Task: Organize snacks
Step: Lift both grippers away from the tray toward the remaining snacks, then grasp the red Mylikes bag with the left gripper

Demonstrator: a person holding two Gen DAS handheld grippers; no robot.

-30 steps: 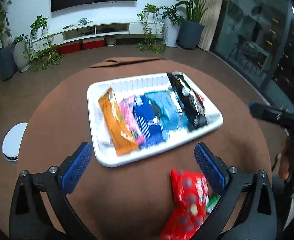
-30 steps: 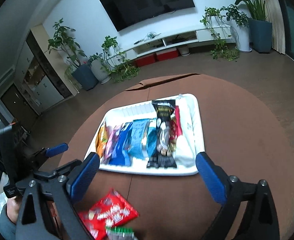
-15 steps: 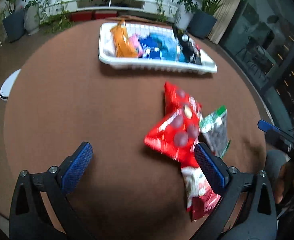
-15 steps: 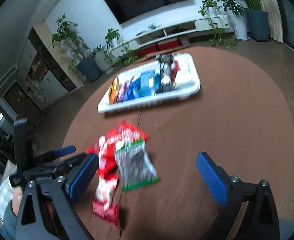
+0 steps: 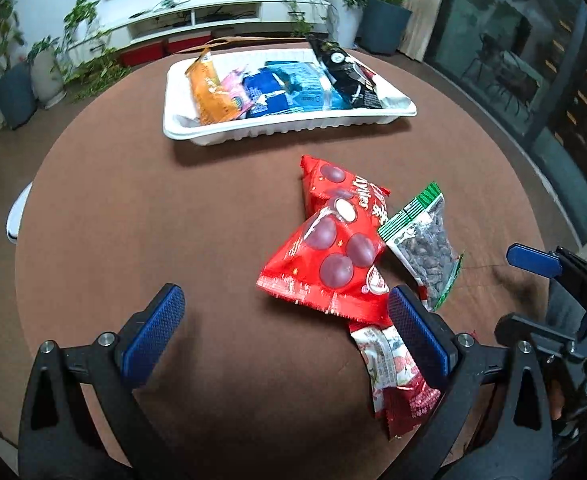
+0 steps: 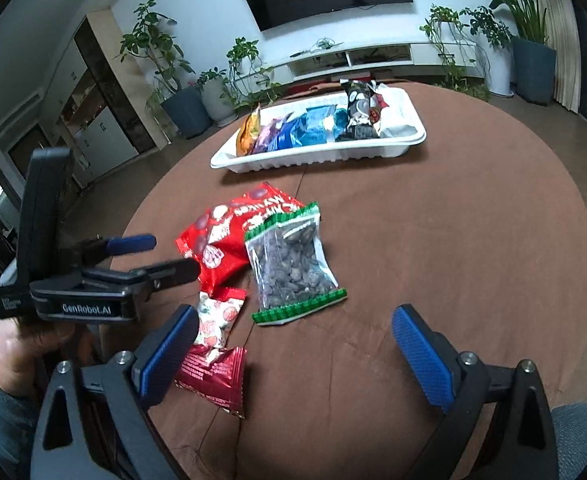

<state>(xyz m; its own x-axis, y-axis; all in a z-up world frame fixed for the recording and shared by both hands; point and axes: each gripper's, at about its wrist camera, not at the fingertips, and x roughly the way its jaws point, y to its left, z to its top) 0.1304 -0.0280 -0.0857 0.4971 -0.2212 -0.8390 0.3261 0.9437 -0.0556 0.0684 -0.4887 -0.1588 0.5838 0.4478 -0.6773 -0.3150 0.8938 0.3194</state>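
A white tray [image 5: 285, 130] [image 6: 321, 156] at the far side of the round brown table holds several snack packets side by side. Nearer me lie three loose packets: a large red bag [image 5: 329, 240] [image 6: 233, 232], a clear green-edged bag of dark seeds [image 5: 425, 240] [image 6: 293, 264], and a small red-and-white packet [image 5: 393, 372] [image 6: 217, 348]. My left gripper [image 5: 285, 332] is open and empty, its right finger over the small packet. My right gripper [image 6: 293, 356] is open and empty, just short of the seed bag.
The brown table [image 5: 173, 220] has bare cloth left of the loose packets and right of the seed bag [image 6: 453, 240]. A hand holds the left gripper's handle [image 6: 73, 292]. Potted plants and a low TV shelf [image 6: 373, 56] stand behind the table.
Both grippers have pulled back from the tray toward the near edge of the table. The loose packets have come fully into view. Both grippers stayed open.
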